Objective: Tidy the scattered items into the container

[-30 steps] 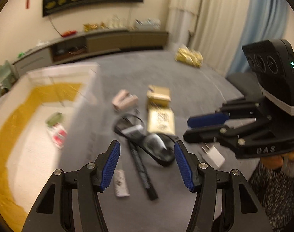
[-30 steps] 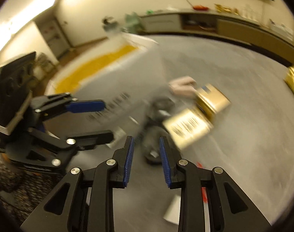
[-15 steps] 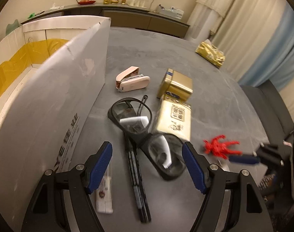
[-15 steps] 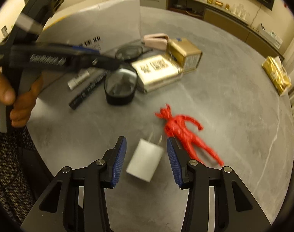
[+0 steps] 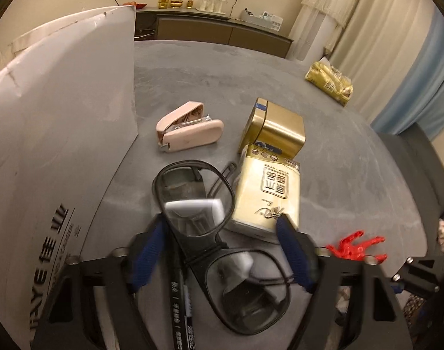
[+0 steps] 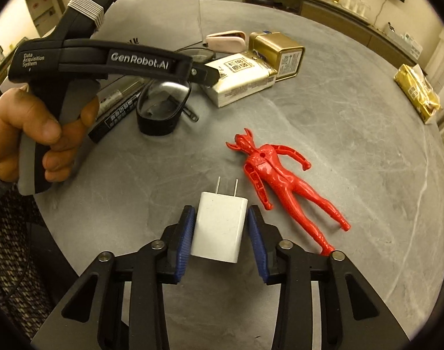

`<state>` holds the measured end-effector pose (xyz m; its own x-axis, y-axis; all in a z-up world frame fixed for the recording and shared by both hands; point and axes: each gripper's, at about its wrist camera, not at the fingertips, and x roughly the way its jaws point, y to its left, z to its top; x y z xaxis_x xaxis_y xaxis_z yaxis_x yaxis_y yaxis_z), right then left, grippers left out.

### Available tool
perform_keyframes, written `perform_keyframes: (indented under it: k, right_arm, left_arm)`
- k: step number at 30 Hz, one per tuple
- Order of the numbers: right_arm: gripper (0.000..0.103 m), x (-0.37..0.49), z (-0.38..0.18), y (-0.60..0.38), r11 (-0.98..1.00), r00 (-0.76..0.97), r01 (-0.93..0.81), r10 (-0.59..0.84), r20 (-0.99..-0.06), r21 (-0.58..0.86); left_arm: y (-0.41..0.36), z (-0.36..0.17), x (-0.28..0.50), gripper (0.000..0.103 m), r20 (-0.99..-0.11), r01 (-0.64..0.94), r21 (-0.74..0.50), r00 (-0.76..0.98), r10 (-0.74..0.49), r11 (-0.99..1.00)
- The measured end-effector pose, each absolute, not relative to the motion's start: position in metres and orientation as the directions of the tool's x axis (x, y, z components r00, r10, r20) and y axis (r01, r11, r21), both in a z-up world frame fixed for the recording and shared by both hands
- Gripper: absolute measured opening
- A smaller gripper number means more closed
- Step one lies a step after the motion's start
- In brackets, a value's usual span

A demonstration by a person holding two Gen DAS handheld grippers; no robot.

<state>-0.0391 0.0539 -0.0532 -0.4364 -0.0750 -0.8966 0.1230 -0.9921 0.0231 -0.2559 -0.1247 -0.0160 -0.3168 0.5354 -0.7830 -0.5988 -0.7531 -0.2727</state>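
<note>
Grey stone-look table (image 6: 353,110), round-edged and faintly veined, fills both views. A long low sideboard (image 5: 222,33) with small gold ornaments runs along the cream wall at 12 o'clock. Pale curtains (image 5: 367,20) and a blue drape hang at 2 o'clock.

In the right wrist view, the right gripper (image 6: 222,233) sits at 6 o'clock, jaws partly open around a white plug charger (image 6: 220,227) lying flat, prongs pointing to 12 o'clock. Its blue pads are just beside the charger's sides; whether they touch it cannot be told. A red toy figure (image 6: 280,180) lies just beside the charger, toward 3 o'clock.

In the left wrist view, the left gripper (image 5: 222,250), held in a hand (image 6: 32,140), is wide open over black-framed glasses (image 5: 210,233) and grips nothing. A black marker (image 5: 178,300) lies under the glasses at 6 o'clock. A gold tissue pack (image 5: 268,192) touches the frame at 3 o'clock, with a gold tin (image 5: 277,128) behind it. A pink stapler (image 5: 189,131) lies at 11 o'clock.

A white cardboard box (image 5: 55,134), the container, stands at 9 o'clock, its wall close beside the stapler. A gold foil packet (image 5: 329,81) lies well apart at 2 o'clock.
</note>
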Motion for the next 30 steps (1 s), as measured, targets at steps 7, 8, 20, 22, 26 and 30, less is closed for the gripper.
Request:
perform_keyframes:
  k: [7, 8, 20, 22, 26, 30]
  right_arm:
    - [0.032, -0.041, -0.052, 0.054, -0.993, -0.438, 0.116, -0.083, -0.895, 0.035]
    - [0.033, -0.041, -0.052, 0.054, -0.993, -0.438, 0.117, -0.082, -0.895, 0.034]
    - [0.031, -0.037, -0.049, 0.053, -0.992, -0.46, 0.11, -0.101, -0.882, 0.057]
    - [0.031, -0.039, -0.046, 0.055, -0.991, -0.473, 0.101, -0.121, -0.873, 0.083]
    - [0.031, -0.038, -0.038, 0.061, -0.987, -0.489, 0.085, -0.161, -0.857, 0.137]
    - [0.031, -0.039, -0.038, 0.065, -0.98, -0.482, 0.07, -0.196, -0.854, 0.185]
  left_arm:
    - [-0.133, -0.01, -0.256, 0.038, -0.765, -0.616, -0.281, -0.32, 0.559, -0.736]
    - [-0.133, -0.011, -0.256, 0.038, -0.764, -0.618, -0.283, -0.318, 0.562, -0.734]
    - [-0.107, -0.009, -0.233, 0.032, -0.749, -0.711, -0.167, -0.36, 0.557, -0.683]
    - [-0.107, -0.003, -0.23, 0.028, -0.733, -0.721, -0.168, -0.365, 0.574, -0.672]
    - [-0.108, 0.009, -0.226, 0.027, -0.71, -0.736, -0.147, -0.386, 0.589, -0.66]
    - [-0.113, 0.016, -0.226, 0.027, -0.696, -0.735, -0.149, -0.397, 0.598, -0.661]
